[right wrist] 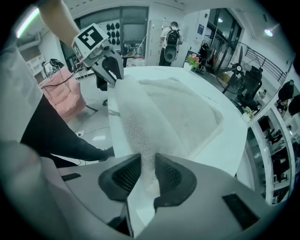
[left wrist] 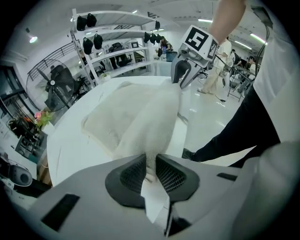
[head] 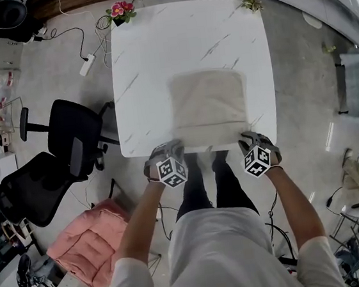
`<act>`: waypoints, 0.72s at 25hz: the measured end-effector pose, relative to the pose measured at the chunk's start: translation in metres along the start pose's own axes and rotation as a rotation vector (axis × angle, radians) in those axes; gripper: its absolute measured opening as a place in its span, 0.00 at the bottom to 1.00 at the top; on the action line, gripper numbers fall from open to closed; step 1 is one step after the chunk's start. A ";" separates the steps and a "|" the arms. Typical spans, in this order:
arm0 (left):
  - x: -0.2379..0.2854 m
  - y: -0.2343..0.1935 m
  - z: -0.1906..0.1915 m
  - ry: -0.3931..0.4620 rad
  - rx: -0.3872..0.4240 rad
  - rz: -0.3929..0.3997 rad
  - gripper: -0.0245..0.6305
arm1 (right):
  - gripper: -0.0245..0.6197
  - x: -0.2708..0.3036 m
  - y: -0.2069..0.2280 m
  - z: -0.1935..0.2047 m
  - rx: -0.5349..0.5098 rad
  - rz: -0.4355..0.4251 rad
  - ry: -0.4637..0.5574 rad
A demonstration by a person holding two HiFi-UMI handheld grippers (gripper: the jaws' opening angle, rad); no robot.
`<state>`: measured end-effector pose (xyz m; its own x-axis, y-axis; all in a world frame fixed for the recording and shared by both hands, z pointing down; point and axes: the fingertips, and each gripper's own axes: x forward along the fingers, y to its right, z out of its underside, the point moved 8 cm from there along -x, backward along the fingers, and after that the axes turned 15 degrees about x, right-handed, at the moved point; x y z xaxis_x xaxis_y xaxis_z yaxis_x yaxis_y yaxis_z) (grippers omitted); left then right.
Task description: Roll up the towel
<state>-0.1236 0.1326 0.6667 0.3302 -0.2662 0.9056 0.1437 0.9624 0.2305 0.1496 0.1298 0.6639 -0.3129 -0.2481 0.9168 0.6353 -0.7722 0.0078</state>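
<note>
A cream towel lies flat on the white marble table, reaching to the near edge. My left gripper is at the towel's near left corner and my right gripper at its near right corner. In the left gripper view the left gripper has its dark pads pressed on the towel edge, with the right gripper at the far corner. In the right gripper view the right gripper pinches the towel corner, and the left gripper grips the other end. The near edge is lifted between them.
Two black office chairs and a pink cushion stand left of the table. A flower pot and a small plant sit on the table's far corners. A power strip lies on the floor.
</note>
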 end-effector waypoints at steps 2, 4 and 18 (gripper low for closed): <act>-0.003 0.004 0.001 0.004 -0.004 0.014 0.14 | 0.17 -0.003 -0.003 0.002 0.009 -0.005 0.005; -0.005 0.009 0.003 0.011 -0.011 0.031 0.13 | 0.15 -0.006 -0.005 0.005 0.013 -0.016 0.009; -0.027 0.060 0.007 0.028 -0.011 0.207 0.13 | 0.15 -0.028 -0.040 0.034 0.007 -0.183 -0.069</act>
<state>-0.1303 0.1982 0.6586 0.3797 -0.0639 0.9229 0.0798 0.9962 0.0361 0.1569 0.1873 0.6518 -0.3750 -0.0631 0.9249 0.5772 -0.7966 0.1797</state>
